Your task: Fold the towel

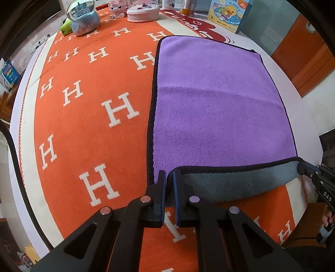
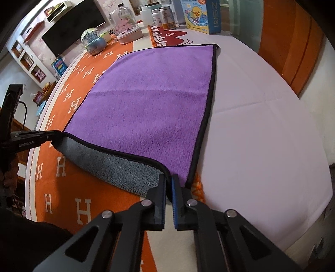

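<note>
A purple towel (image 1: 217, 108) with a black hem and a grey underside lies spread on the table; it also shows in the right wrist view (image 2: 150, 104). Its near edge is lifted off the table, so the grey underside (image 1: 230, 184) shows. My left gripper (image 1: 169, 174) is shut on the towel's near left corner. My right gripper (image 2: 169, 177) is shut on the near right corner. Each gripper shows in the other's view: the right one (image 1: 303, 168) at the right edge, the left one (image 2: 52, 135) at the left edge.
The table carries an orange cloth with white H letters (image 1: 88, 108) and a white cloth (image 2: 261, 125) on the right. At the far edge stand a snow globe (image 1: 84, 19), a pink domed box (image 1: 142, 12), bottles (image 2: 165, 17) and a duck-print carton (image 1: 228, 14).
</note>
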A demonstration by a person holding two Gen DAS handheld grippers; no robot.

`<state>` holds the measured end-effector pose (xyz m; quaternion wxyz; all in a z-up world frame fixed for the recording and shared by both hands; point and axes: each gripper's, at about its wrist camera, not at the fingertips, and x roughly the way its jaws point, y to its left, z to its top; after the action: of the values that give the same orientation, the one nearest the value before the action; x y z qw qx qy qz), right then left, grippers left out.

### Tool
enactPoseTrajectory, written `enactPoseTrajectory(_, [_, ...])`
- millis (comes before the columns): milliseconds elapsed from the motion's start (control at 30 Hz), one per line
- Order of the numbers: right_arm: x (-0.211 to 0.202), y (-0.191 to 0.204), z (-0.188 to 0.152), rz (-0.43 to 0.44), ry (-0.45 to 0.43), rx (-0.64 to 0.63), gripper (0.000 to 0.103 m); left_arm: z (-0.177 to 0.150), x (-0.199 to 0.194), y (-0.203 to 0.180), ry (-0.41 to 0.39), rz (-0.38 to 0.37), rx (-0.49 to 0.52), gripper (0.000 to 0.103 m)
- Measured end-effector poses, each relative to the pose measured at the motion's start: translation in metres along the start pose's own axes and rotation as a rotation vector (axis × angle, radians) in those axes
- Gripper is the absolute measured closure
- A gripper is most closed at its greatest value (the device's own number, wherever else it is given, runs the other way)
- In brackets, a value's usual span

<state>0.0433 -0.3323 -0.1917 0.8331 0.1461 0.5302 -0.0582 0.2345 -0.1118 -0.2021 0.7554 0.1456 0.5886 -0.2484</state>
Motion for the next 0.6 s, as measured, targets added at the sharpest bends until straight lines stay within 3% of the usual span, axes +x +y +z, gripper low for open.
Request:
enactPoseTrajectory(300, [-0.012,0.002,0.016,-0.012,-0.039,-0.032,0.099,0.006,-0.018,-0.001,-0.019,0.010,0.009,0.099])
enactPoseTrajectory(600, [-0.038,-0.002,0.049,-0.018,-0.126,-0.058,0.099,0.038,-0.046,-0.006,-0.063,0.007,0.077,0.099])
